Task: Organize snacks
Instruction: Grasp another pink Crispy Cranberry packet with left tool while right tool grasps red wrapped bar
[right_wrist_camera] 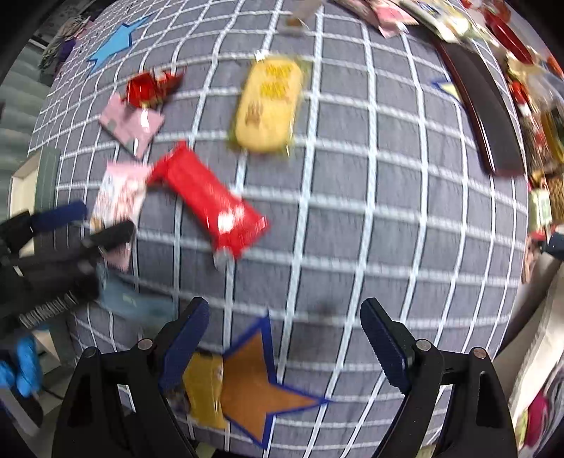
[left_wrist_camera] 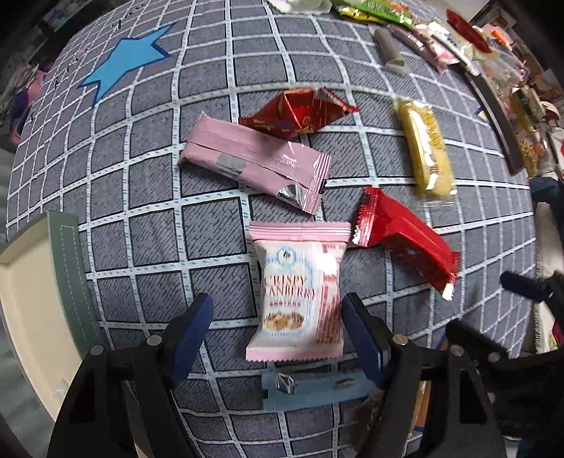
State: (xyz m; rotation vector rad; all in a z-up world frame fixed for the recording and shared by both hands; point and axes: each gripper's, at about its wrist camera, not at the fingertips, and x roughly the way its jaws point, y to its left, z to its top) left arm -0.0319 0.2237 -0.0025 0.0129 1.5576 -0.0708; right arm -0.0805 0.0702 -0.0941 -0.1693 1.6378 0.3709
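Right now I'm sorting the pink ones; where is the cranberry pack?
The cranberry pack lies flat between the open left gripper fingers in the left wrist view, with the red bar to its right.

1. Looks like a lived-in home room, not a shop or lab.
2. Soft grey checked cloth (left_wrist_camera: 218, 246) with sewn-on blue star (left_wrist_camera: 123, 63) and orange star (right_wrist_camera: 257, 380).
3. Loose snack packets (left_wrist_camera: 387, 10) heaped along the far edge.
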